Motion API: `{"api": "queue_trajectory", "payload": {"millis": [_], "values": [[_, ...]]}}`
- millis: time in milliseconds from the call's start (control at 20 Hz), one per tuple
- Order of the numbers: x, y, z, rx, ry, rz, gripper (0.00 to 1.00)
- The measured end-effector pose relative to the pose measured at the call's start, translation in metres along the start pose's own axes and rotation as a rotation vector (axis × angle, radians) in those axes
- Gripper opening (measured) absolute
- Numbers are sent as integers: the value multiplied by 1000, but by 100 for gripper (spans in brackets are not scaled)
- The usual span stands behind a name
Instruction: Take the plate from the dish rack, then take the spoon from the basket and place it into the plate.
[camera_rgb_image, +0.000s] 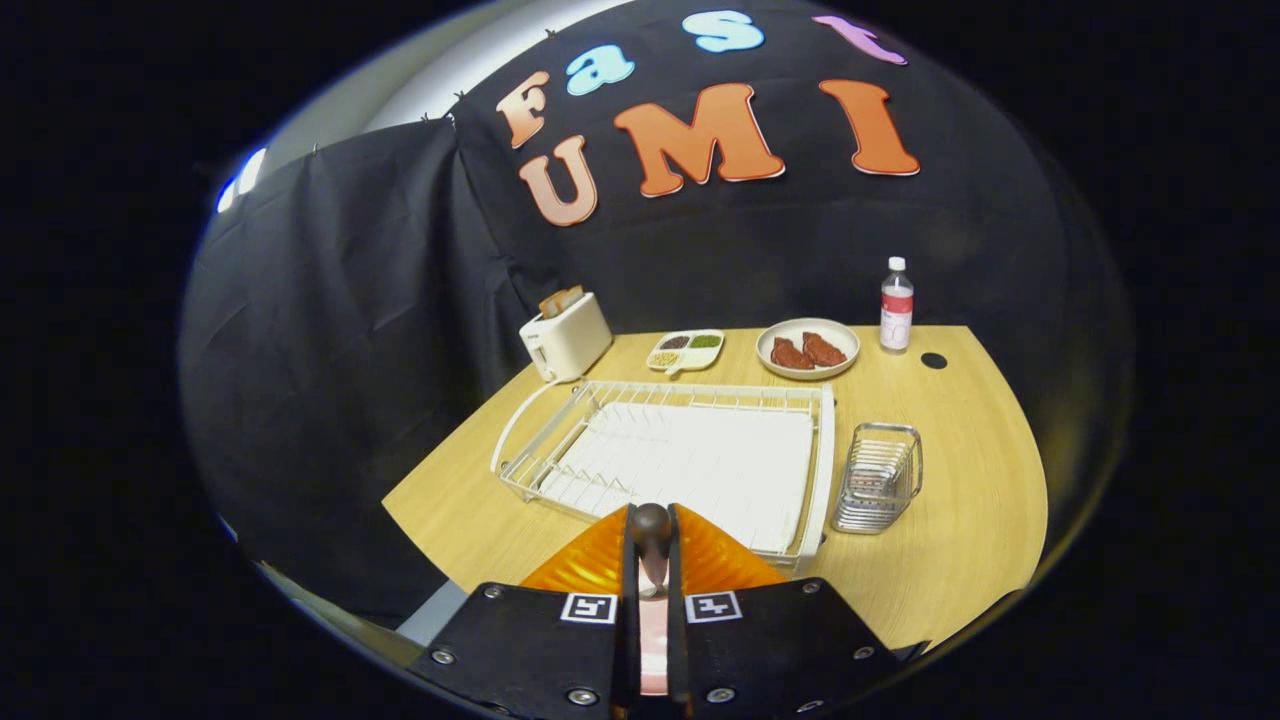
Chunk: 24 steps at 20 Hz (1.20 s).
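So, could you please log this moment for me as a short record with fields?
gripper: fingers shut on the spoon, its dark handle end poking up between them
plate: orange plate just under the fingers, at the near edge of the table
dish rack: white rack beyond the fingers, no dishes in it
basket: wire basket right of the rack

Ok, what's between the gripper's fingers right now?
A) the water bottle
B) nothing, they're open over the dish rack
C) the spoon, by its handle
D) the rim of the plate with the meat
C: the fingers are closed on the spoon, its dark handle end poking out between them, above an orange plate just ahead of the empty white dish rack.
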<state>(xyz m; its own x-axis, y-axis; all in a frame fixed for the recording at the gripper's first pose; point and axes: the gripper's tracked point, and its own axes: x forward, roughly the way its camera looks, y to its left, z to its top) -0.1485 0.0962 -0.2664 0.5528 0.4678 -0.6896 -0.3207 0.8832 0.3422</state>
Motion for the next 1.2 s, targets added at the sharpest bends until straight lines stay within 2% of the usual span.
{"api": "queue_trajectory", "payload": {"millis": [300, 550, 750, 950, 1200], "values": [[13, 13, -32, -51, 68, 31, 11], [23, 31, -30, -93, 33, 58, 11], [25, 30, -44, -141, 37, 47, 11], [14, 21, -66, -113, 57, 11, 11], [3, 7, -76, 4, 47, -54, 12]]}}
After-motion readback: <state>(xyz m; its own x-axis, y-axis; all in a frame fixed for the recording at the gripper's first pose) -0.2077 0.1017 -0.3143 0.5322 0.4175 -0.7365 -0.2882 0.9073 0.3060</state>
